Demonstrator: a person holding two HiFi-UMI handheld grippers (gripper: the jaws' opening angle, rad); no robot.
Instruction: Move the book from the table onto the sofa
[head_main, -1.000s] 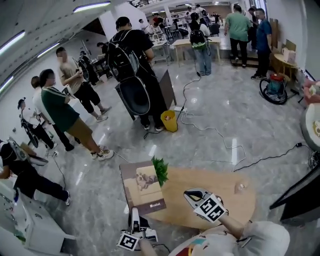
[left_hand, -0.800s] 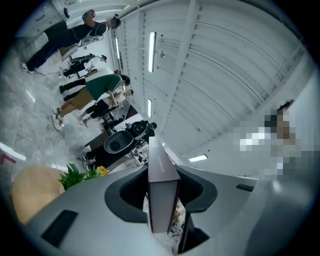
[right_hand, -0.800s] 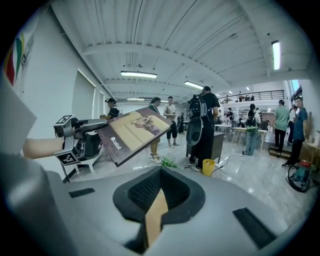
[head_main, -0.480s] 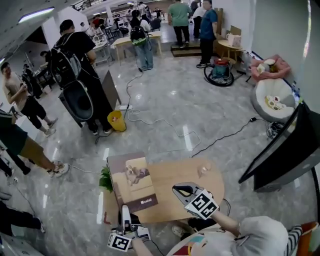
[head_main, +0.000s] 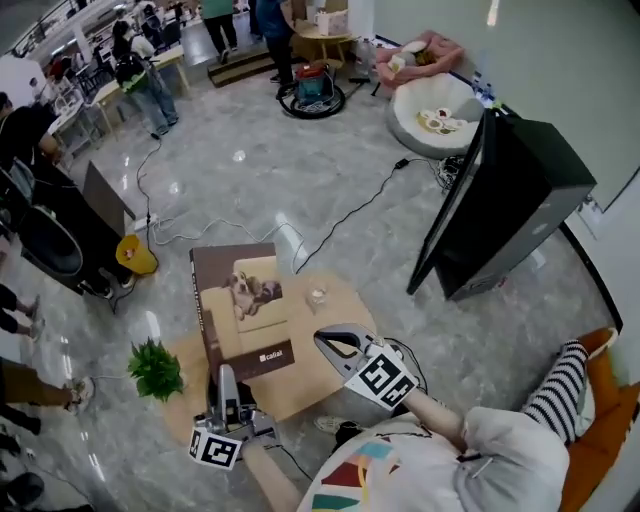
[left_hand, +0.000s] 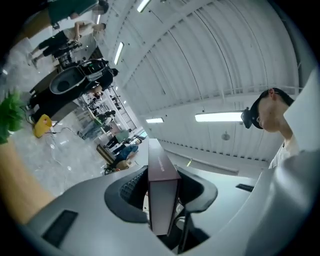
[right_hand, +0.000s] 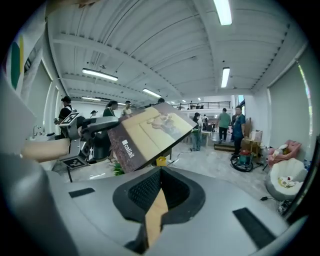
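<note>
The book (head_main: 240, 300), brown with a beige picture of a dog on its cover, stands tilted up over the oval wooden table (head_main: 300, 385). My left gripper (head_main: 222, 375) is shut on its near edge. In the left gripper view the book's edge (left_hand: 162, 175) sits clamped between the jaws of that gripper (left_hand: 162, 200). My right gripper (head_main: 325, 340) hovers just right of the book with its jaws drawn together on nothing. From the right gripper (right_hand: 159, 172) I see the whole cover (right_hand: 150, 132) a little way ahead, with the left gripper (right_hand: 75, 131) beside it.
A small green plant (head_main: 155, 368) stands by the table's left end and a small glass (head_main: 317, 297) on its far edge. A big black panel (head_main: 500, 200) leans at the right. An orange seat (head_main: 600, 400) shows at the lower right, cables cross the floor, and people stand far off.
The whole view has swung to the right. The book has come up off the table in my left gripper and now tilts upright. My right gripper has moved closer to its right edge.
</note>
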